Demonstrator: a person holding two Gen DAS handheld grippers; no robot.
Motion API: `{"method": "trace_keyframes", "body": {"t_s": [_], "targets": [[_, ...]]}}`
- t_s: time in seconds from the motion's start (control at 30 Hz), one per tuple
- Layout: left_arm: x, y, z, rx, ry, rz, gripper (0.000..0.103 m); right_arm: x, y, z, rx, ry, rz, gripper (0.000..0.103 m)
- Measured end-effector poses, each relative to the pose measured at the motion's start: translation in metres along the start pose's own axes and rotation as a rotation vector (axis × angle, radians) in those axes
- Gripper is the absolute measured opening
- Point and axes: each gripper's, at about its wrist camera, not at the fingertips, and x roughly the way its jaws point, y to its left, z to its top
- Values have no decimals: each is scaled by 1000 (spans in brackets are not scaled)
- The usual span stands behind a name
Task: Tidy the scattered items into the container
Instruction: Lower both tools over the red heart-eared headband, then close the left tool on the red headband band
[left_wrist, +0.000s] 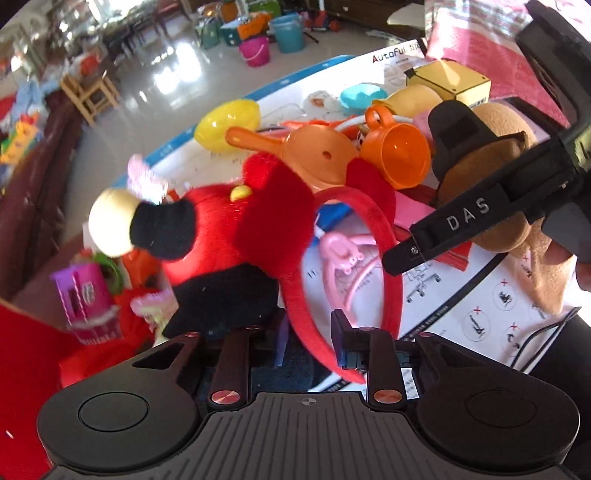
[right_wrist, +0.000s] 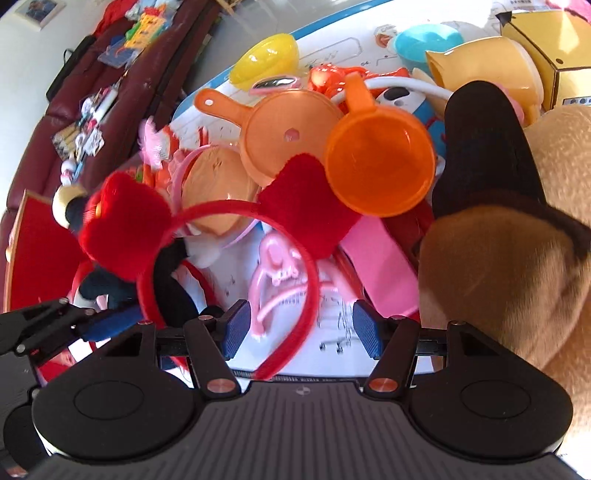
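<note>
A red plush headband with two red ears (left_wrist: 391, 280) (right_wrist: 310, 291) lies over a pile of toys on a white printed sheet (left_wrist: 461, 314). My left gripper (left_wrist: 273, 339) has the red-and-black plush toy (left_wrist: 221, 236) and the headband's end between its fingers; its left finger is hidden behind the plush. My right gripper (right_wrist: 301, 328) is open, and the headband's band passes between its blue pads (right_wrist: 236, 325). The right gripper's finger also shows in the left wrist view (left_wrist: 454, 229). A pink plastic headband (right_wrist: 273, 280) lies under the red one.
An orange cup (right_wrist: 380, 162), an orange pan (right_wrist: 280, 133), a yellow egg shell (right_wrist: 266, 61), a blue bowl (right_wrist: 424, 40), a yellow box (right_wrist: 554, 48) and a big tan plush (right_wrist: 517, 266) crowd the sheet. A red container (left_wrist: 22, 354) sits at the left. A sofa (right_wrist: 55, 129) lies beyond.
</note>
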Motion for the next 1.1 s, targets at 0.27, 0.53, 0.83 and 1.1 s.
{"method": "trace_keyframes", "body": {"t_s": [0.27,0.53,0.83,1.1], "targets": [[-6,-1,14,-52,-60,42,48,-7,-5,-18,-15,8,-1,66],[3,1,6,-117,-13,25,9,-15,-6,-31,-15,-49,19,59],[4,31,-16,-304,9,-77,5,-4,1,-41,-108,-83,61,58],[15,21,-23,-300,34,-84,7,2,-5,-47,-47,-48,55,56]]}}
